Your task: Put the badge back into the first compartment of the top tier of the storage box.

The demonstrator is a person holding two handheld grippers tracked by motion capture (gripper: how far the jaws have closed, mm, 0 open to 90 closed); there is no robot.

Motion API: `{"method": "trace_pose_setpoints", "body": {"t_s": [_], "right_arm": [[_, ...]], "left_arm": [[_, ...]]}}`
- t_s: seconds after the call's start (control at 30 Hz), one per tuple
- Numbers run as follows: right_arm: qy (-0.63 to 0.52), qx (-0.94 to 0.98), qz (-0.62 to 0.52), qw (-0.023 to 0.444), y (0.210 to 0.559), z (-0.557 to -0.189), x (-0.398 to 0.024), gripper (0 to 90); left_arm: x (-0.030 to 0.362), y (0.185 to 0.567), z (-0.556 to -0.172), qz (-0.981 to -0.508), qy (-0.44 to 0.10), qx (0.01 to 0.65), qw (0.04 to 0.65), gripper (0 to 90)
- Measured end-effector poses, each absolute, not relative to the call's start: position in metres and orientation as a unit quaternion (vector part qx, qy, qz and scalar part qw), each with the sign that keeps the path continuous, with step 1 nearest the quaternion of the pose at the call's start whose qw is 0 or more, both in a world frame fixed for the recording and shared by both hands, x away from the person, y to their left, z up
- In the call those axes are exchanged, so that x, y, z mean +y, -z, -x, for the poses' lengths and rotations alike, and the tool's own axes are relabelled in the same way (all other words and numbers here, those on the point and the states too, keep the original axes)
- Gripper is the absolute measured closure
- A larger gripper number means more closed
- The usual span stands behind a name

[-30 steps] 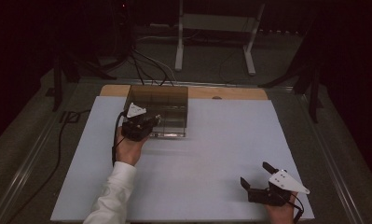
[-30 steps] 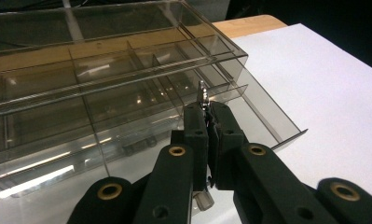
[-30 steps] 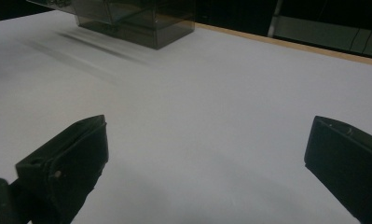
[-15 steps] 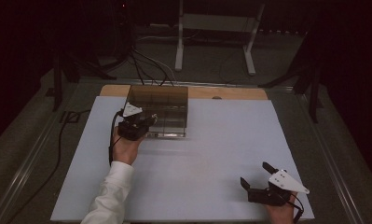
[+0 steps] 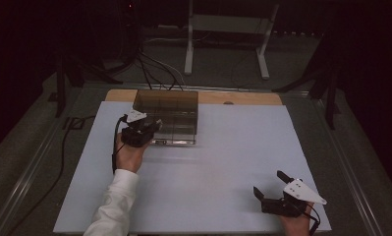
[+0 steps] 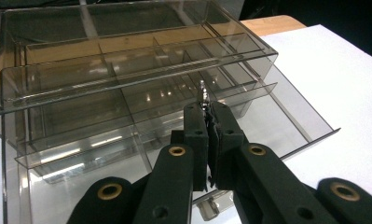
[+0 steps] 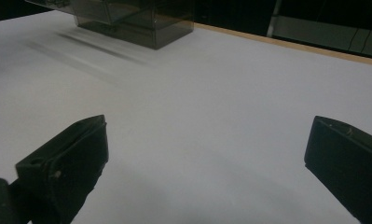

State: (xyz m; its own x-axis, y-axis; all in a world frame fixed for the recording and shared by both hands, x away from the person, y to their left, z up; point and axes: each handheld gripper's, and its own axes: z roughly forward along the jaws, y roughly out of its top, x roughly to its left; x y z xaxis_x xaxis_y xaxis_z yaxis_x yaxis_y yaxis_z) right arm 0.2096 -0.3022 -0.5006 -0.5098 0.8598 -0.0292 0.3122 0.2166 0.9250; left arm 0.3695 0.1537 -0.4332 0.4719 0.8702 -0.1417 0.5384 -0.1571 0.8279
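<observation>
So there's one smoky clear organizer box (image 5: 171, 115) sitting around 11 o'clock on the white counter (image 5: 223, 162), with two drawers (image 6: 141, 100) pulled partway out, each split into compartments. Two tongs total. The left tongs (image 6: 206, 109) are clenched on a small metal knob (image 6: 203, 88) at the front of the lower drawer, right at the box's front. The right tongs (image 7: 204, 154) are released, jaws spread wide with nothing between them, down at 5 o'clock, well apart from the box.
</observation>
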Motion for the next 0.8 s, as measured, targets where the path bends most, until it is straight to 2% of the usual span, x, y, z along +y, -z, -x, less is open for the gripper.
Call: {"method": "trace_pose_setpoints", "body": {"t_s": [0.8], "right_arm": [[-0.478,0.725,-0.404,0.287,0.501,-0.21,-0.302,0.0]], "left_arm": [[0.166,0.435,-0.373,-0.732,-0.195,0.491,0.429,88.3]]}}
